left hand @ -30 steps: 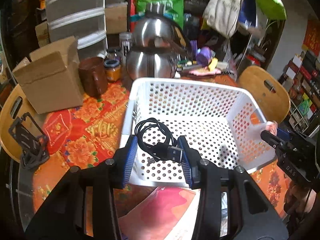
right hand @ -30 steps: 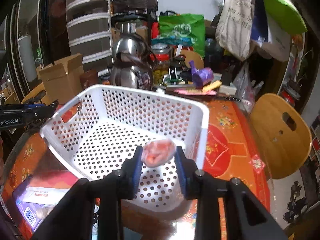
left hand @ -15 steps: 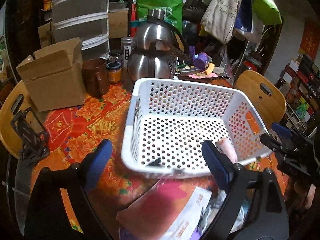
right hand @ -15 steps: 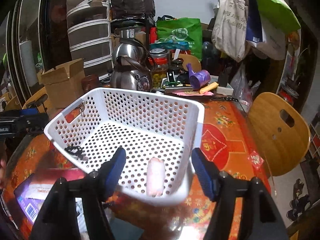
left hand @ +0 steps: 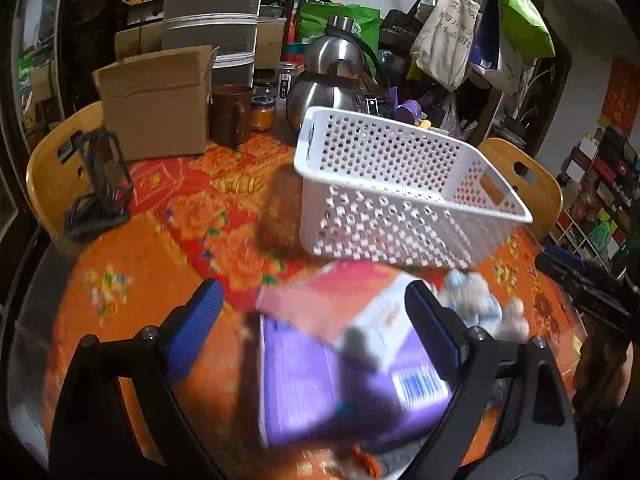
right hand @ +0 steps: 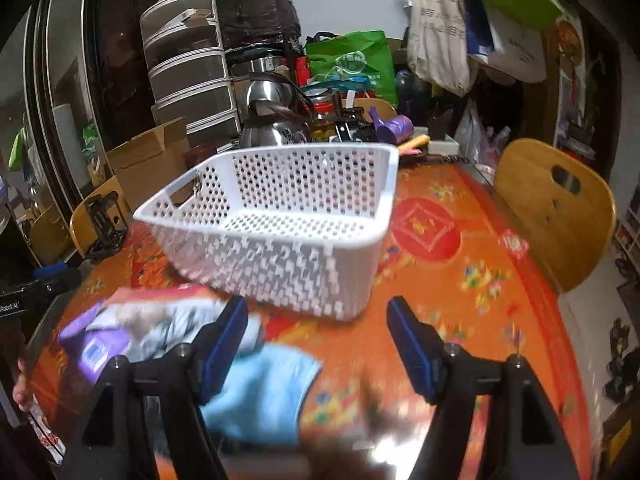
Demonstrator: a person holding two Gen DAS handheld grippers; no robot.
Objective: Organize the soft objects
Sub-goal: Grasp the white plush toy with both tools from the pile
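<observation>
Now two grippers, one basket.
Left gripper [left hand: 310, 320] and right gripper [right hand: 316, 344] spread, holding nothing, having just opened; one white basket [right hand: 280, 216], one purple package [left hand: 340, 380], one blue cloth [right hand: 260, 392] on tabletop [right hand: 460, 280].

"robot.ai" in white on the black left claw body [right hand: 24, 300], other print blurred

Left gripper [left hand: 312, 316] tilted downward, its jaws wide apart and empty, right gripper [right hand: 316, 334] tilted downward too, its jaws having just been opening, nothing pressed between the blue pads [right hand: 412, 354], a fingertip [right hand: 20, 390] at the left edge
</observation>
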